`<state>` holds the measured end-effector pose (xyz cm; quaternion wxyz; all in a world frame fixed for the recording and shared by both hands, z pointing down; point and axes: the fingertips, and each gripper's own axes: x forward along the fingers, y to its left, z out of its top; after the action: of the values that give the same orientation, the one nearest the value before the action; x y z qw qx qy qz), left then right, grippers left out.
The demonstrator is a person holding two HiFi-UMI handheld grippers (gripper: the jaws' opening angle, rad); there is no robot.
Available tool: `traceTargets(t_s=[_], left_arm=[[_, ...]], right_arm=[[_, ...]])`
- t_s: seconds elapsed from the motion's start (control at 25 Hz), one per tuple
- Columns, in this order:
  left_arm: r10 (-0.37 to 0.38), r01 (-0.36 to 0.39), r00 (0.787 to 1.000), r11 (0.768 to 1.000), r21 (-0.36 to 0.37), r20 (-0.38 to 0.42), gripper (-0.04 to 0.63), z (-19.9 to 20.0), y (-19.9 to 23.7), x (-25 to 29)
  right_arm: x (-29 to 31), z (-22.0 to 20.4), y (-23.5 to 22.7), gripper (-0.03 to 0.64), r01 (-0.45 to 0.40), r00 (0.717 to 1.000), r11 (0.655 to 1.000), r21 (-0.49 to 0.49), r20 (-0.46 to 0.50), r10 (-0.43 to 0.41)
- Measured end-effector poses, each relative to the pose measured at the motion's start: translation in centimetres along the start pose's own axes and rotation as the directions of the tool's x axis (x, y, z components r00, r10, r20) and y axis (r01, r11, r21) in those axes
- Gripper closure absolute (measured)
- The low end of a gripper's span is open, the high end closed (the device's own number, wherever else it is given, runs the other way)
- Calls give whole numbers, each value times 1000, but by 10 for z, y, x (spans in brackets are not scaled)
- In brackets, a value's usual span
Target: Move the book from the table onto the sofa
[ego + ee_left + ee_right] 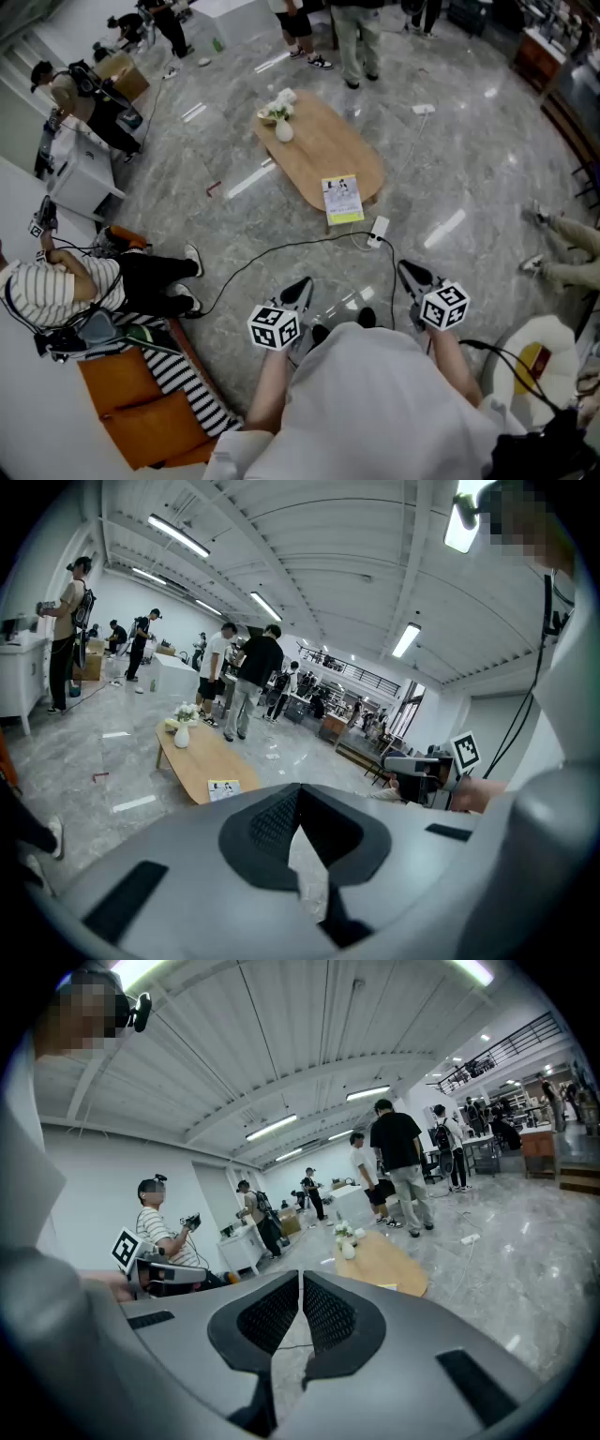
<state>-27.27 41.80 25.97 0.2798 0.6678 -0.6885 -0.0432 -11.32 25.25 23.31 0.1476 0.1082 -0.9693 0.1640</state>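
The grey marble floor point(469, 141) takes up most of the room. On it, at twelve o'clock from the person holding the tools, stands the long oval wooden bench point(314, 155). The orange sofa point(141, 412), with a black-and-white striped cover across it, sits down at about eight o'clock, close to the person's left side.

The thin book with the white-and-yellow cover point(342, 199) lies flat on the bench's six o'clock end, right by the rim. A small white vase of flowers point(282, 127) stands well apart from it at the eleven o'clock end.

Both tools are held low in front of the person's body, well short of the bench. The left tongs point(300, 289) are pressed together with nothing between them, and the right tongs point(411, 274) are the same.

To my eye the job hasn't properly started; this is the approach step. Next the person needs to walk up to the bench and spread at least one pair of tongs. A book that flat will probably have to be taken by its rim-side edge.
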Motion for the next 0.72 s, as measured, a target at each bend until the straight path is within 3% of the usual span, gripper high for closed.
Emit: traceTargets(t_s=[0.72], left_arm=[[11, -11, 1000, 1000, -10, -2, 594, -2, -4, 11]], right_arm=[[5, 3, 1, 572, -56, 998, 998, -17, -29, 55]])
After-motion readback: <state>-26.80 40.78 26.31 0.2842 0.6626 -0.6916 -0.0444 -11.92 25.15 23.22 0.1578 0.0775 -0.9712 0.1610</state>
